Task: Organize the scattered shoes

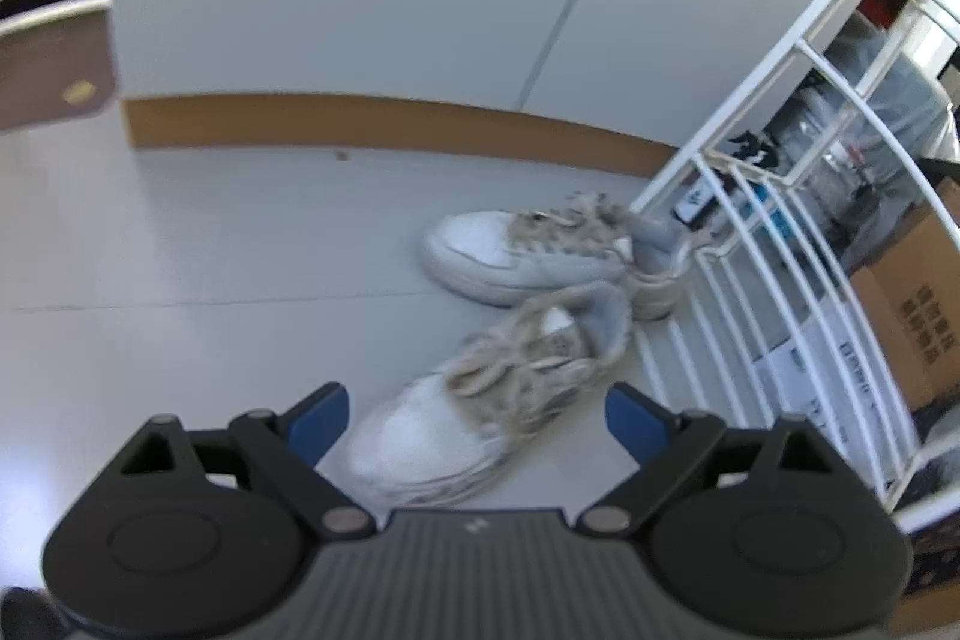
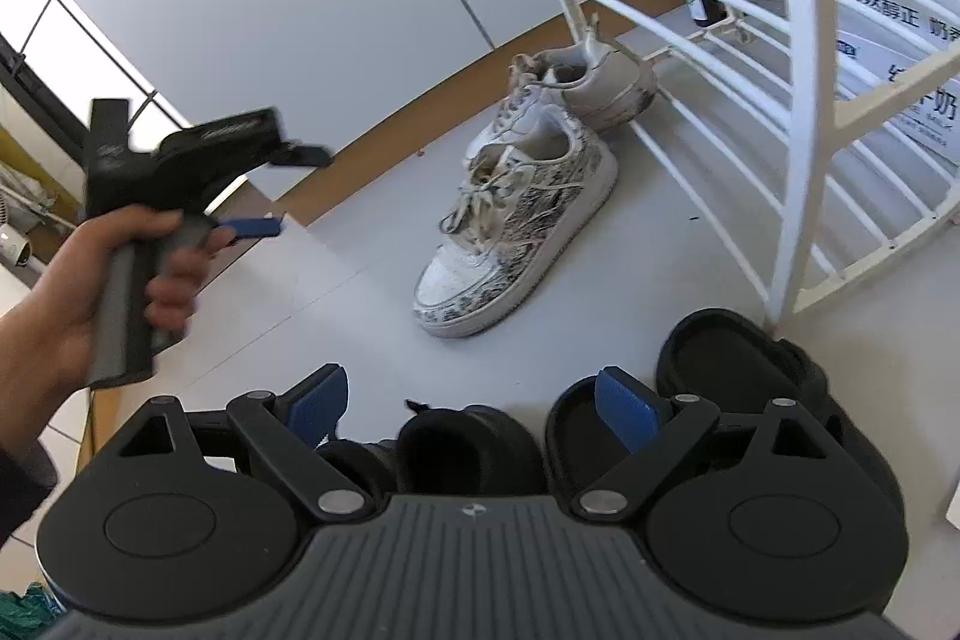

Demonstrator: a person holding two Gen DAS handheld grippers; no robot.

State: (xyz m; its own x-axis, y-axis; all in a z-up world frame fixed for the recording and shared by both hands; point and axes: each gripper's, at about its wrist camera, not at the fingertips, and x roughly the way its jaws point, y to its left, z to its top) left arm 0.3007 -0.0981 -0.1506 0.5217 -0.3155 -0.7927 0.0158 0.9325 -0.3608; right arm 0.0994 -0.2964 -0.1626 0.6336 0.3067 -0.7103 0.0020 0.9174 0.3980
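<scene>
Black shoes (image 2: 474, 436): right gripper's body is hiding their near ends. Far sneaker (image 1: 516, 256): blurring, heel tucking behind white rack (image 1: 774, 232).

Two white sneakers (image 2: 516, 220) with loose laces lie on the pale floor (image 2: 336, 316) beside the white rack (image 2: 720, 112), and two black slippers (image 2: 750, 400) rest nearer, at the rack's corner post.

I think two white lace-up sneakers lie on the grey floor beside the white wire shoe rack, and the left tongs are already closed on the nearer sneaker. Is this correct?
Not quite. The left tongs are open and hold nothing; the left wrist view shows the blue pads apart above the nearer white lace-up sneaker. The other white sneaker does lie on the grey floor beside the white wire shoe rack.
</scene>
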